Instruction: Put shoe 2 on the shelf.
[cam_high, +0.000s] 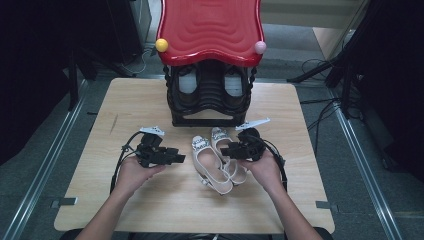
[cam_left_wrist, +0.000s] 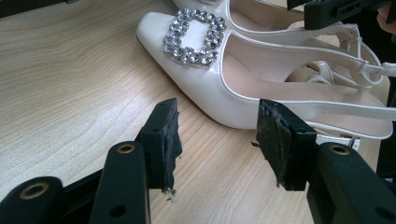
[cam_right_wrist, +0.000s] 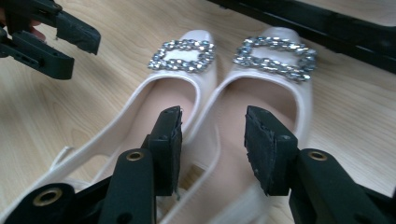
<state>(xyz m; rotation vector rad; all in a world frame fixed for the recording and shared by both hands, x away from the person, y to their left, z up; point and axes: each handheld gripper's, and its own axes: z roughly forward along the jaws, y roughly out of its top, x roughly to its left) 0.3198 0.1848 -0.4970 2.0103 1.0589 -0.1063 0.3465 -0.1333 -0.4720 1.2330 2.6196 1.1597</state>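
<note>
A pair of pale slingback shoes lies side by side on the worktop (cam_high: 150, 200), toes pointing toward a black shoe rack (cam_high: 207, 97) with a red wavy top, which stands at the far edge. In the high view, the left shoe (cam_high: 209, 165) and the right shoe (cam_high: 227, 155) touch along their inner sides, and the heel straps overlap near the person's right hand (cam_high: 265, 170).

The left hand-held gripper (cam_high: 172, 157) sits just left of the shoes, its jaws pointing toward them. Its own view gives what the high view cannot: the jaws stand apart with nothing between the pads, bare wood under them, and the side of the left shoe (cam_left_wrist: 243, 88) just beyond the tips. The rhinestone buckle (cam_left_wrist: 194, 37) on its square toe is sharp here.

The right hand-held gripper (cam_high: 230, 150) is over the right shoe. In the right gripper view its jaws are also parted and grip nothing; they hover over the adjoining inner edges of the two shoes, with both buckles (cam_right_wrist: 183, 55) visible side by side ahead. The same view catches the left hand-held gripper (cam_right_wrist: 60, 42) at its upper left, and the rack's black base along the top.
</note>
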